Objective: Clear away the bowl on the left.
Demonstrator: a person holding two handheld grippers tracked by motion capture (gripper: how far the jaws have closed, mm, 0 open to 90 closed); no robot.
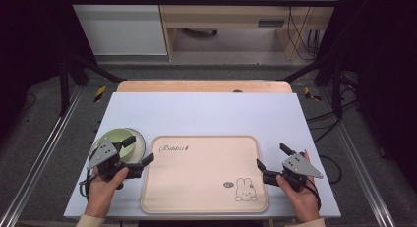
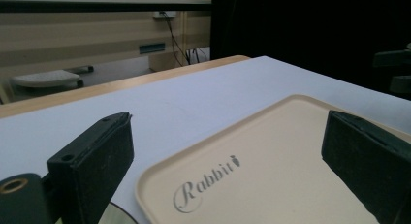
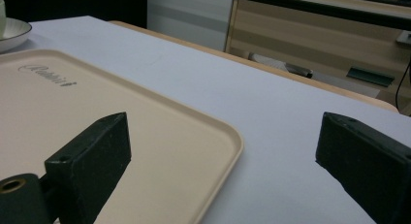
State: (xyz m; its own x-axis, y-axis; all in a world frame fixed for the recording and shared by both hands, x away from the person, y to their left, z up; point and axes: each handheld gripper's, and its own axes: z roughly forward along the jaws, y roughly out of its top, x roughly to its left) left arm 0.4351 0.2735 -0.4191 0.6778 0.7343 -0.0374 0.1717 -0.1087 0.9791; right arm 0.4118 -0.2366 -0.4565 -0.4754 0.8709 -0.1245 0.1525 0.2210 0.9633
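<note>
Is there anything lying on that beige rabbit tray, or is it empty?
Empty. The tray lies flat on the table with only its printed lettering and rabbit drawing showing; the green bowl sits beside it, off its left edge.

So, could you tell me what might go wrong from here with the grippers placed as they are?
1. The left gripper, jaws open, hovers over the round pale green dish on its white plate; a careless closing could tip the dish.
2. The dish sits close to the beige rectangular plastic tray; moving it could catch the tray's raised rim.
3. The right gripper, also open, straddles the tray's right edge and could nudge the tray.
</note>
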